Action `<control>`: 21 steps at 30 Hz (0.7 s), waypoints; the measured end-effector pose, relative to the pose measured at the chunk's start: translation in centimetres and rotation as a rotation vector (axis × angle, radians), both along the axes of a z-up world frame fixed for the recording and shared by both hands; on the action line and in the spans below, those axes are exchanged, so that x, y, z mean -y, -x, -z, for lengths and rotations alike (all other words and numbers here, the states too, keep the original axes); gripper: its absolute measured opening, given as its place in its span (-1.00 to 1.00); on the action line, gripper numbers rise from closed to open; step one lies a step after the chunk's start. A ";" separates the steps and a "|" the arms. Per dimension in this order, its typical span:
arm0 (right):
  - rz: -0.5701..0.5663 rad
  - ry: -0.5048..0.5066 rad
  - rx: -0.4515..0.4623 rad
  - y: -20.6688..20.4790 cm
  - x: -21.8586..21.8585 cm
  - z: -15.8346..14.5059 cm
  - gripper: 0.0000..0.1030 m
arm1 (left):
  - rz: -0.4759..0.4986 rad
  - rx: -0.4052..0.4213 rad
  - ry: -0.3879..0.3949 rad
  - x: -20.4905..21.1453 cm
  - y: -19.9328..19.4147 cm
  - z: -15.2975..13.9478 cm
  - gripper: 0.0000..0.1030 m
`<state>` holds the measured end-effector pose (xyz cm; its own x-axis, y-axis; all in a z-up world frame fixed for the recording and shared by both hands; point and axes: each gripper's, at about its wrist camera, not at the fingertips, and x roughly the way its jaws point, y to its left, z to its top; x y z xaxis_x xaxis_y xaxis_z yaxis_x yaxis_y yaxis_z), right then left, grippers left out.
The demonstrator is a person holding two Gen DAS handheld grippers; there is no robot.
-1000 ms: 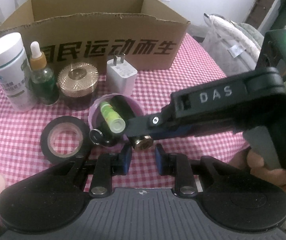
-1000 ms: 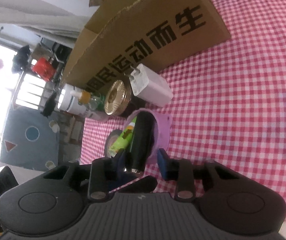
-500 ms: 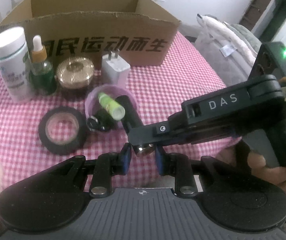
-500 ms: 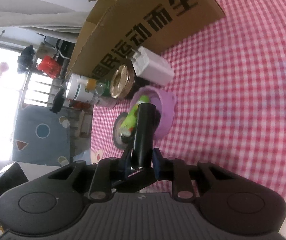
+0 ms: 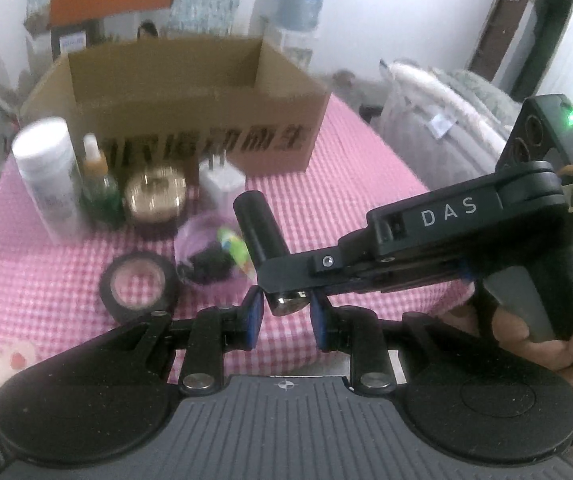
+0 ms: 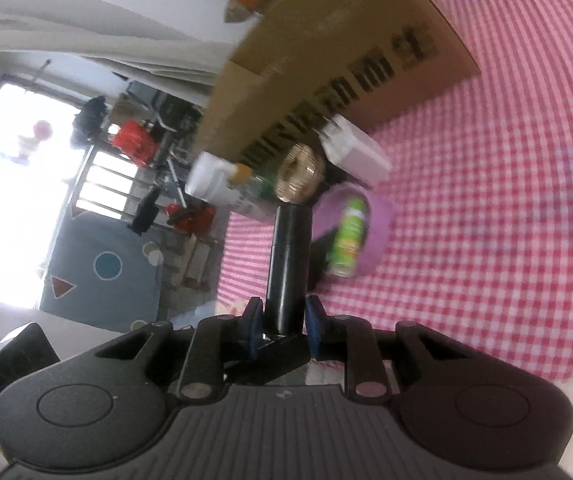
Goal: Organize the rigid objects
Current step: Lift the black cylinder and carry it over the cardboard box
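Observation:
A black tube [image 5: 258, 232] with a metal end hangs above the pink checked tablecloth [image 5: 46, 280]. Its metal end sits between the pads of my left gripper [image 5: 286, 314], which is shut on it. My right gripper [image 5: 282, 280] reaches in from the right and is shut on the same tube near that end. In the right wrist view the tube [image 6: 290, 256] stands up from between the pads of the right gripper [image 6: 284, 318]. Beyond lies a purple cup [image 5: 194, 236] holding a green tube [image 5: 236, 250] and a dark item.
An open cardboard box [image 5: 190, 112] stands at the back. In front of it are a white bottle [image 5: 46, 176], a green dropper bottle [image 5: 100, 192], a gold-lidded jar [image 5: 154, 196] and a white charger [image 5: 222, 180]. A black tape roll [image 5: 138, 286] lies near left. A hand [image 5: 546, 340] grips the right handle.
The right gripper's jaws closed on the black tube. Both grippers then rose and drew back with it, so the tube came out of the purple cup.

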<state>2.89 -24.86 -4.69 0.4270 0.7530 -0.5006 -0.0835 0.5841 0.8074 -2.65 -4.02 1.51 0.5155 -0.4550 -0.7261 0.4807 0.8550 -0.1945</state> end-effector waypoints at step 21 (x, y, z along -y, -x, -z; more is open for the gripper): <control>-0.139 0.019 0.112 -20.6 -2.8 -9.1 -0.52 | -0.241 0.067 -0.011 -0.5 -17.4 -6.1 -0.53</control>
